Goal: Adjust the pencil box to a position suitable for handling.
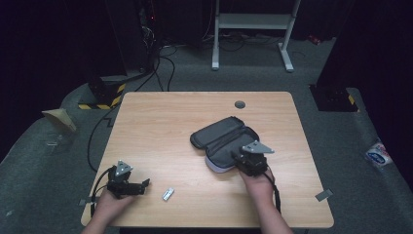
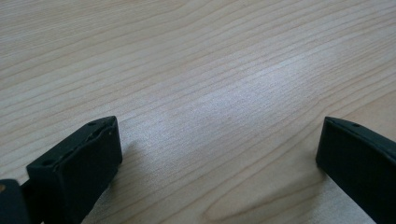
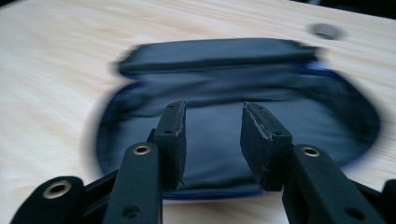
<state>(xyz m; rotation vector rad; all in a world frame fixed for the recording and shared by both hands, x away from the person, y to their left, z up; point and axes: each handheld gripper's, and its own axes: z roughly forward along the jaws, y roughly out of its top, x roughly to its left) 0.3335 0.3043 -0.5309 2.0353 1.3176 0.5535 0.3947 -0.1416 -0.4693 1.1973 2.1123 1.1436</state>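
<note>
Black pads: your right gripper (image 3: 212,140) had its jaws a little apart with nothing pinched between them; they hung just above the near half of the dark zip case (image 3: 243,93), not pressing on it.
Right grip advice: you needed the pads square to the fabric before closing, and low enough to catch a fold or the rim (a glancing bite on smooth cloth would likely have slipped).
Blur: the right gripper view was smeared, so I could not tell whether a pad brushed the case.
Case: it lay open on the right half of the table (image 1: 160,122), lid half tilted back toward the far edge, lower half toward you, a pale lining showing at its near rim.
Left gripper (image 1: 127,184): released, jaws spread wide over bare wood, resting near the front left corner, well apart from the case.
Small silver piece (image 1: 168,194): it sat just beside the left gripper, between your hands (easy to knock with a cable).
Edges: the case sat well in from the right and front edges.
Open room: the left and far parts of the tabletop were free for dragging or turning the case; a grey cable port (image 1: 239,104) sat near the far edge.
</note>
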